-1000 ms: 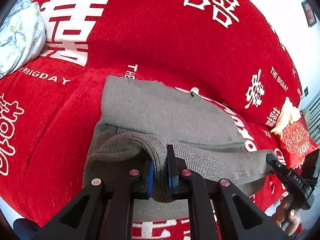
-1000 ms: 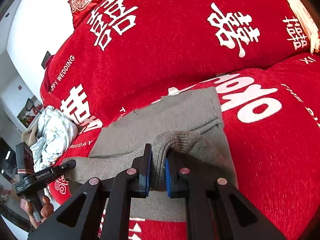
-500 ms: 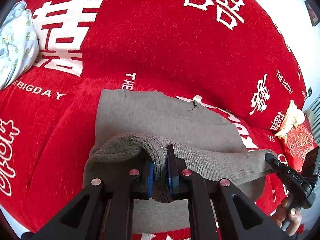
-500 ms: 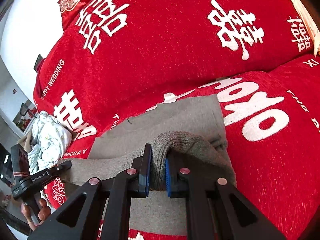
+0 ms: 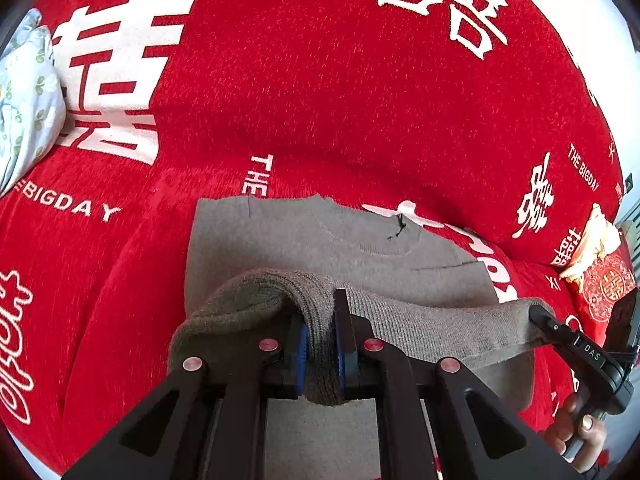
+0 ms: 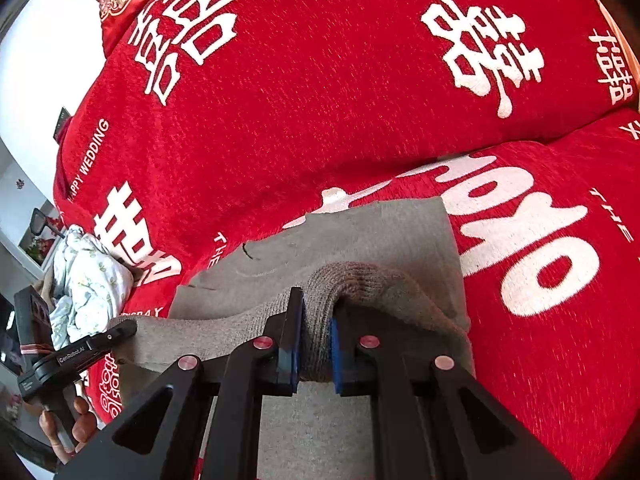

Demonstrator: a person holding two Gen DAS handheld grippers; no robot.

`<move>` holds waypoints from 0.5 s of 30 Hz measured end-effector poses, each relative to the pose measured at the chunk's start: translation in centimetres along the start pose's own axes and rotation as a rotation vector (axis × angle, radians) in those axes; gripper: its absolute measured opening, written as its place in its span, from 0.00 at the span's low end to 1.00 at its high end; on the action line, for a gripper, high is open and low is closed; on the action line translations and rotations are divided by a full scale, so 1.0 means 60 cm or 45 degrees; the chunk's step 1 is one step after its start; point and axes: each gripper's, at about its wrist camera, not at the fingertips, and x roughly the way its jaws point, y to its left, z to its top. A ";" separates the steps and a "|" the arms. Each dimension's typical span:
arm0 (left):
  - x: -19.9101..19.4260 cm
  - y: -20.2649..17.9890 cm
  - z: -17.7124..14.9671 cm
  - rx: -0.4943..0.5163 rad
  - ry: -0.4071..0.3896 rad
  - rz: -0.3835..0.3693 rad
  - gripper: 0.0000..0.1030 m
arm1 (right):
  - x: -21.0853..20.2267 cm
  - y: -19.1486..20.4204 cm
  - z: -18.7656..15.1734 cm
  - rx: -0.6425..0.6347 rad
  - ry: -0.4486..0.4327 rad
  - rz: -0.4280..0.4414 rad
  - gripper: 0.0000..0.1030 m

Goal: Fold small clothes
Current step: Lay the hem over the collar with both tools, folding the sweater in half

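A: How is the left gripper [image 5: 320, 344] seen?

B: Its blue-padded jaws are closed tight on a bunched ribbed hem of the grey knit sweater [image 5: 320, 240]. A thick fold of fabric is pinched between the pads and hangs a little below them.

A: And the right gripper [image 6: 314, 344]?

B: The same is seen there: the jaws are clamped on the ribbed hem at the other corner, with the knit humped over the outer finger.

A: How is the hem held between them?

B: It is stretched as a raised band from one gripper to the other. In the left wrist view the right gripper's black tip is seen buried in the far end of the band, with bare fingers wrapped round its handle below.

A: Where is the rest of the garment?

B: The body of the sweater is laid flat on the red sofa cover [image 5: 360, 100], beyond and beneath the lifted hem. Its round neckline is turned toward the backrest, and a small dark thread is seen at the collar.

A: What else is shown?

B: White Chinese characters and "THE BIGDAY" lettering are printed on the cover. A crumpled pale floral cloth [image 6: 92, 280] is lying well apart at the left end of the sofa, and a red embroidered cushion [image 5: 604, 288] is seen at the right end.
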 end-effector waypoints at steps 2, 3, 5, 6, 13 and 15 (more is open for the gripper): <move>0.005 -0.001 0.006 0.004 0.002 0.002 0.12 | 0.005 0.000 0.006 0.000 0.002 -0.003 0.12; 0.007 -0.001 0.008 0.004 0.003 0.001 0.12 | 0.008 0.000 0.008 0.001 0.004 -0.005 0.12; 0.011 -0.001 0.013 0.003 0.007 0.002 0.12 | 0.013 0.000 0.014 -0.001 0.007 -0.006 0.12; 0.014 0.000 0.016 0.001 0.008 0.002 0.12 | 0.015 0.000 0.016 -0.002 0.008 -0.007 0.12; 0.035 -0.005 0.036 0.014 0.019 0.024 0.12 | 0.035 0.002 0.033 -0.010 0.020 -0.023 0.12; 0.040 -0.006 0.042 0.017 0.020 0.026 0.12 | 0.042 0.001 0.040 -0.009 0.022 -0.026 0.12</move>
